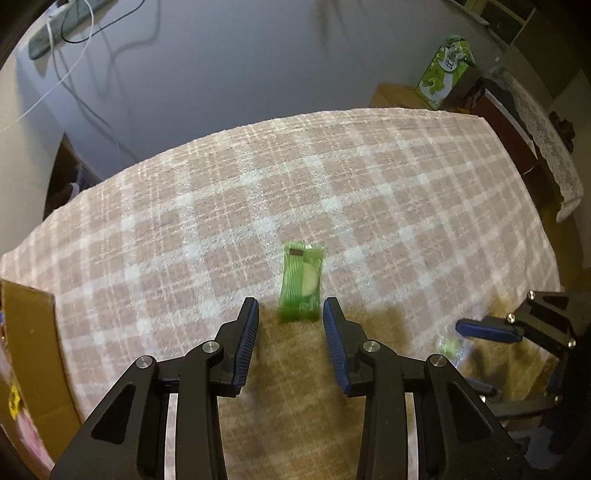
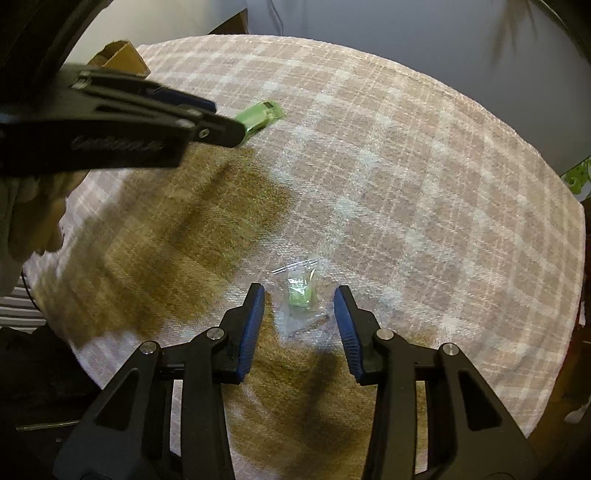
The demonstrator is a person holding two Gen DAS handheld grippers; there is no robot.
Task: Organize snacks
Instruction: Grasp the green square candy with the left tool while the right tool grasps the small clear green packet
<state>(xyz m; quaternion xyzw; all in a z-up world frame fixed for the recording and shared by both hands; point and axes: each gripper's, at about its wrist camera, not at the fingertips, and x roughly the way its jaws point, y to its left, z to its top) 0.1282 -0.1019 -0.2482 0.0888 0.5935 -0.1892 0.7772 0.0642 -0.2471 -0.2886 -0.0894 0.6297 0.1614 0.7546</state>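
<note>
A green snack packet (image 1: 301, 282) lies flat on the checked cloth (image 1: 332, 184). My left gripper (image 1: 291, 308) points down at it and stands open, the packet's near end between the fingertips with a gap on each side. A small clear bag with a green sweet inside (image 2: 301, 295) lies between the tips of my right gripper (image 2: 300, 293), which is open, its pads clear of the bag. In the right wrist view my left gripper (image 2: 227, 118) hangs over the green packet (image 2: 262, 112). One of the right gripper's blue fingers (image 1: 487, 329) shows at the right of the left wrist view.
A cardboard box (image 1: 33, 350) stands at the cloth's left edge. A green tissue box (image 1: 445, 72) sits beyond the far right corner. Cables and a power strip (image 1: 55, 33) lie on the floor behind. A person's hand (image 2: 33, 229) holds the left gripper.
</note>
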